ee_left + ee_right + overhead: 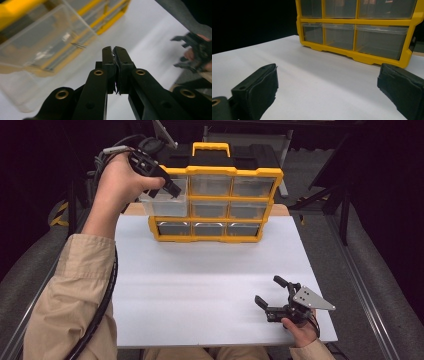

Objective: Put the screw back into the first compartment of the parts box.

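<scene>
A yellow organizer (pixel 233 170) with clear drawers stands at the back of the white table (pixel 200 285). Its top-left clear drawer (pixel 161 204) juts out toward me. In the left gripper view this drawer (pixel 37 50) is just left of the jaws, with a thin metal pin (pixel 78 45) inside. My left gripper (pixel 174 189) is raised beside the drawer's front. Its jaws (pixel 113 48) are pressed together with nothing visible between them. My right gripper (pixel 267 290) rests low at the front right of the table. Its jaws (pixel 328 75) stand wide open and empty, facing the organizer (pixel 362 22).
The organizer has a yellow carry handle (pixel 211 147) on top, and its lower drawers are pushed in. Bare white tabletop lies between the organizer and my right gripper (pixel 192 53). A thick cable (pixel 102 305) trails down along the left sleeve. Dark floor surrounds the table.
</scene>
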The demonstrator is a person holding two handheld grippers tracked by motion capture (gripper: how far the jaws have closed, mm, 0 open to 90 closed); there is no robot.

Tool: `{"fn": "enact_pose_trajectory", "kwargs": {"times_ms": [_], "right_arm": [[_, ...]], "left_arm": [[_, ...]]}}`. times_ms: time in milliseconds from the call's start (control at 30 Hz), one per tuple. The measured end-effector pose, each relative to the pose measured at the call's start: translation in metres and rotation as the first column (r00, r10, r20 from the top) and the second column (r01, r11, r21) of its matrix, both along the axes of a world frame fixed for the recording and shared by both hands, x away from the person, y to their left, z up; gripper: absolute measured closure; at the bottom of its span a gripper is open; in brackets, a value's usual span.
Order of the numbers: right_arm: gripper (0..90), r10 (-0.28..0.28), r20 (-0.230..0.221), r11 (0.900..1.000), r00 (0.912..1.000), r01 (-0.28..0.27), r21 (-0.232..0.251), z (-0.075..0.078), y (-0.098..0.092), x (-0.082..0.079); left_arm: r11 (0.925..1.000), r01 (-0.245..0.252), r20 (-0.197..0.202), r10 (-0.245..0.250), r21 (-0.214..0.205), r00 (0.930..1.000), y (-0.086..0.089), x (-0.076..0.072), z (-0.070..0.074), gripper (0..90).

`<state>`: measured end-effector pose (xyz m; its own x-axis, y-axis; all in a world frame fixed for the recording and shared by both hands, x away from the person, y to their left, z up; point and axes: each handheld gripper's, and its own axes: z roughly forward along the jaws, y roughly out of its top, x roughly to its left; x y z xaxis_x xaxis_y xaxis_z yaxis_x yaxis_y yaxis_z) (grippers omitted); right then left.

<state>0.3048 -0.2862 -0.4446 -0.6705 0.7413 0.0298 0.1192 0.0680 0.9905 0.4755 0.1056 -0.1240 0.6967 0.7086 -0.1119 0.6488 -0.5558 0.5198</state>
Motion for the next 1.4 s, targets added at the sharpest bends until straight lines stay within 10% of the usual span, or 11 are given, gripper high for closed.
{"fn": "enact_pose_trajectory", "kwargs": {"times_ms": [467,1000,1400], "right_arm": [[3.6,0.001,-0.001,0.9999,1.0,-0.001,0.01,0.0,0.0,0.001],[3.6,0.003,0.001,1.0,1.0,-0.003,-0.006,-0.001,0.0,0.001],[3.6,0.006,0.005,0.9999,1.0,-0.006,-0.012,0.0,0.002,0.0]], "left_arm": [[0.9856,-0.168,0.029,0.169,-0.014,0.9853,0.024,0.043,-0.025,79.8],[0.9978,-0.059,0.034,0.061,-0.03,0.9976,0.041,-0.017,-0.002,46.1],[0.9998,0.022,0.037,-0.022,0.002,0.9991,0.055,-0.055,-0.047,28.7]]}}
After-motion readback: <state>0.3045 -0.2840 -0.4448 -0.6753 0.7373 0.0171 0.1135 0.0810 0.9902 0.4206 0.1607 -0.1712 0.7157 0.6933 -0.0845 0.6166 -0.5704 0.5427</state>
